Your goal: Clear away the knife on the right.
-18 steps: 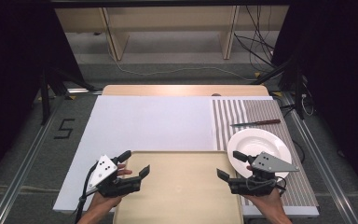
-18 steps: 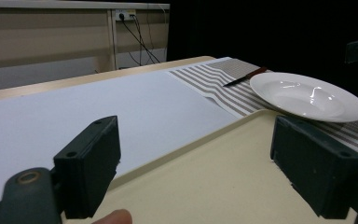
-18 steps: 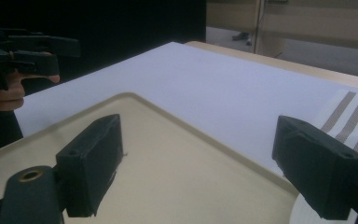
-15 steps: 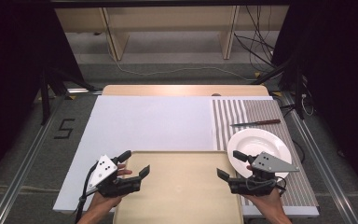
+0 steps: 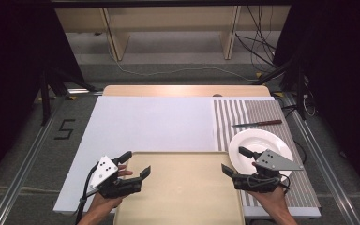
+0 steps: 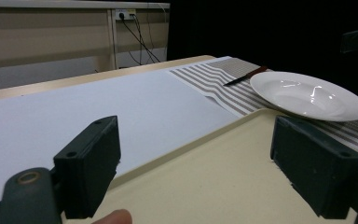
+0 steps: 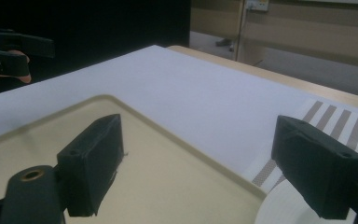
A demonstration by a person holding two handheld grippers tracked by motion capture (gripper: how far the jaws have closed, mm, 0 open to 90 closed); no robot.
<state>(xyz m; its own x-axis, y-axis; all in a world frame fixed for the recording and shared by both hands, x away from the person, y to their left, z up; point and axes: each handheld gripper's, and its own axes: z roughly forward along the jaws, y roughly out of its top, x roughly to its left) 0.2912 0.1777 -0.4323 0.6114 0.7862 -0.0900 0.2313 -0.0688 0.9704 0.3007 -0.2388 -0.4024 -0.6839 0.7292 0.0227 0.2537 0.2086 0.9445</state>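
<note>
The left gripper [image 5: 133, 164] hangs over the near left corner of a beige tray [image 5: 183, 192], its jaws spread wide apart and holding nothing. In the left gripper view one jaw sits over the white mat [image 6: 74, 112] just outside the tray's rim [image 6: 191, 140], the other over the tray's bare floor. The tray lies flat between the two grippers, its long sides running toward and away from the person, and it has nothing in it.

Ahead of both grippers the white mat covers most of the table [image 5: 183, 90], whose wooden far edge shows beyond it.

The right gripper [image 5: 232, 164] hangs over the tray's right edge, jaws likewise wide apart and empty. In the right gripper view one jaw is above the tray floor [image 7: 168, 186] and the other above the striped cloth [image 7: 335, 121] beside it.

Just beyond the right gripper and to its right a white plate [image 5: 258, 143] rests on the striped cloth [image 5: 243, 115], empty, close to the tray's right rim. Farther ahead of that gripper a knife [image 5: 257, 123] lies flat on the cloth, its long axis running across the table, dark blade pointing left and reddish handle to the right, well apart from the plate.
</note>
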